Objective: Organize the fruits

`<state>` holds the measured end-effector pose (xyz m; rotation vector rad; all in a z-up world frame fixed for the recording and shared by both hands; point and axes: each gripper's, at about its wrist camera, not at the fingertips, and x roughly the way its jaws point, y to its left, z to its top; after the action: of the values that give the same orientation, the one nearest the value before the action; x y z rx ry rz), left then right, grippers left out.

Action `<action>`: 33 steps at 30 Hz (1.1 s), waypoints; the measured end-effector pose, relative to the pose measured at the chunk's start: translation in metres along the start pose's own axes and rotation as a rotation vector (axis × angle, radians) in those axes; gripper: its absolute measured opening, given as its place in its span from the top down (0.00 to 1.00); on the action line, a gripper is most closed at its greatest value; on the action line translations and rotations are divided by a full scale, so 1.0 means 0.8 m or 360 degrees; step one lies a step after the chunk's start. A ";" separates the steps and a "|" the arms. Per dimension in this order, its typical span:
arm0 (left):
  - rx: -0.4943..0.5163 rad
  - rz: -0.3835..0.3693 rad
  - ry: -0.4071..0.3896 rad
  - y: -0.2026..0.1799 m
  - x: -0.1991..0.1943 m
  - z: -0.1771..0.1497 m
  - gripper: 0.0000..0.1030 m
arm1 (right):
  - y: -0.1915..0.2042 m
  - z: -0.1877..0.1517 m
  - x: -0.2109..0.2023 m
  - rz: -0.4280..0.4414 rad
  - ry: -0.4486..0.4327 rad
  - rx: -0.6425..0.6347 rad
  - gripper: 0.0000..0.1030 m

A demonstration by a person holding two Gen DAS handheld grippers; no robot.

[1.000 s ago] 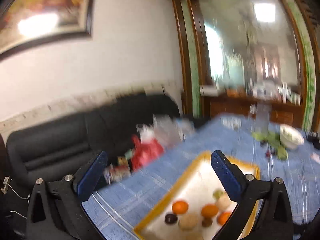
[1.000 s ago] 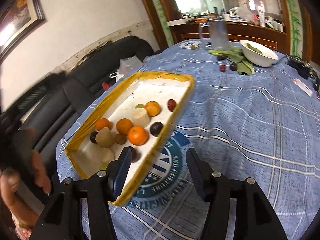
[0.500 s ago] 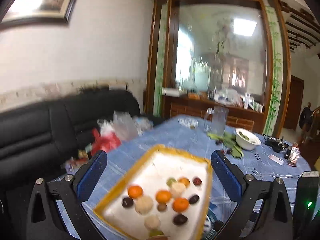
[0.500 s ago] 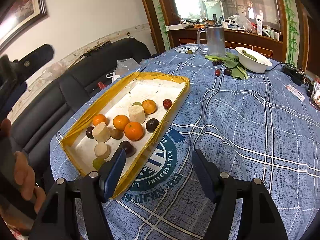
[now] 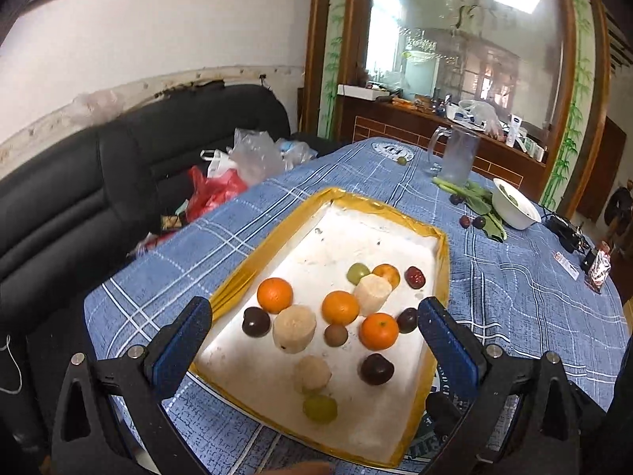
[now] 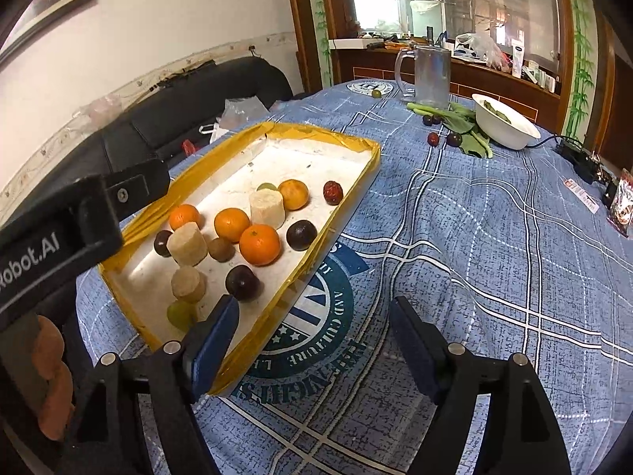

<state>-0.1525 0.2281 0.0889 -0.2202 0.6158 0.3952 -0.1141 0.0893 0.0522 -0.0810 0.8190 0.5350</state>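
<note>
A yellow-rimmed white tray [image 5: 395, 213] [image 6: 316, 134] lies on the blue checked tablecloth. It holds oranges [image 5: 340, 307] [image 6: 259, 244], pale cylindrical chunks [image 5: 294, 328], dark plums [image 5: 376, 368], a red date [image 5: 414, 277] and green fruits [image 5: 319, 407]. My left gripper [image 5: 312, 316] hangs open above the tray's near half, with nothing in it. My right gripper [image 6: 314, 308] is at the tray's near right corner, jaws opening. The tray's right rim runs between its fingers, and the pads do not press on it. The left gripper's body [image 6: 79, 217] shows at the tray's left side.
A glass jug [image 6: 429, 75], a white bowl [image 6: 506, 126], leafy greens [image 6: 467, 122] and loose dark fruits [image 6: 433, 138] sit at the far end of the table. Packets [image 6: 621, 206] lie at the right edge. A black sofa [image 5: 79, 198] with plastic bags stands left of the table.
My left gripper has tipped down from the wall and sofa to look over the tray. My right gripper's jaws have widened, and the tilted tray rim has settled flat.
</note>
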 end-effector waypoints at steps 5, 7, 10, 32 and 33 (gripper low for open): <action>-0.0004 0.0012 0.0025 0.004 0.005 -0.001 0.00 | 0.009 0.000 0.006 -0.0018 0.0020 -0.0024 0.17; -0.0010 0.0015 0.0037 0.006 0.006 -0.001 0.00 | 0.012 0.001 0.008 -0.0020 0.0030 -0.0032 0.17; -0.0025 0.0003 0.0052 0.010 0.008 -0.001 0.00 | 0.015 0.001 0.009 -0.0028 0.0035 -0.0044 0.17; -0.0049 -0.0039 0.0180 0.017 0.027 -0.011 0.00 | 0.022 0.007 0.030 -0.0103 0.0099 -0.0033 0.14; -0.0053 -0.0041 0.0182 0.018 0.028 -0.012 0.00 | 0.023 0.007 0.031 -0.0107 0.0100 -0.0039 0.14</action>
<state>-0.1471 0.2447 0.0670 -0.2834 0.7182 0.3703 -0.1055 0.1174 0.0411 -0.1480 0.8680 0.4809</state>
